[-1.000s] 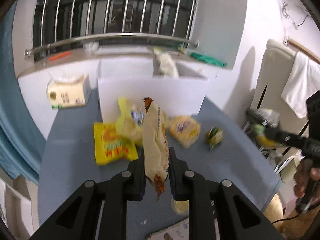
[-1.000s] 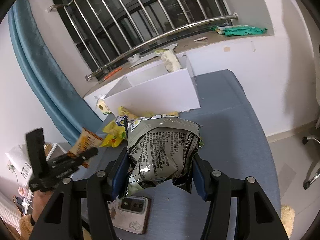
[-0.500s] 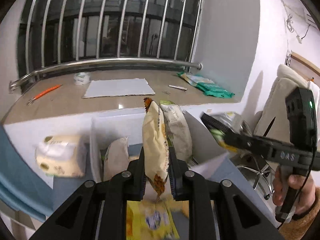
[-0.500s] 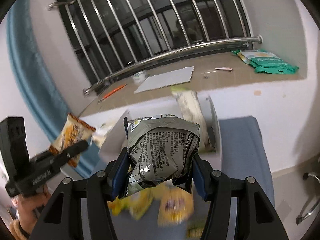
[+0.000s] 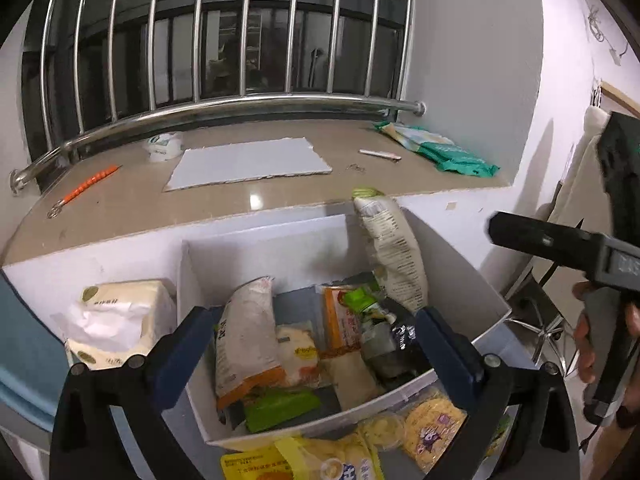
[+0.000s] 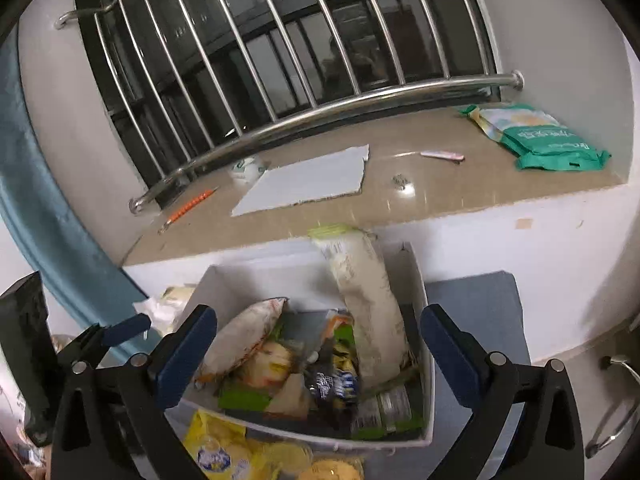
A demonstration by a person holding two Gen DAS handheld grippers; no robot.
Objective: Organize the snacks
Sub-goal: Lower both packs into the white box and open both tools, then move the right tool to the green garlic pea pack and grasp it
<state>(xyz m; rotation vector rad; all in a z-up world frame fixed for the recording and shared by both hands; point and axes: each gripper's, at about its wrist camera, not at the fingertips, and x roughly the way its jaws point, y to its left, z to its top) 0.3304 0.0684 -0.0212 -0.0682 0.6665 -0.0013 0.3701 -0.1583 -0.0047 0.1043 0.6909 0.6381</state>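
Both grippers hang over the white box (image 5: 192, 280), and both have their fingers spread wide with nothing between them. The left gripper (image 5: 316, 344) frames the box from above; the right gripper (image 6: 318, 344) does the same from the other side.

Inside the box lies a jumble of snack bags. A tall pale bag (image 5: 394, 252) leans against the far right corner, its top poking above the rim. A white and orange bag (image 5: 244, 344) rests tilted on the left, and a green packet (image 5: 280, 410) lies near the front wall.

In front of the box, on the blue worktop (image 6: 480, 304), more yellow snack packs (image 5: 320, 460) wait outside. A tissue pack (image 5: 120, 316) sits just left of the box.
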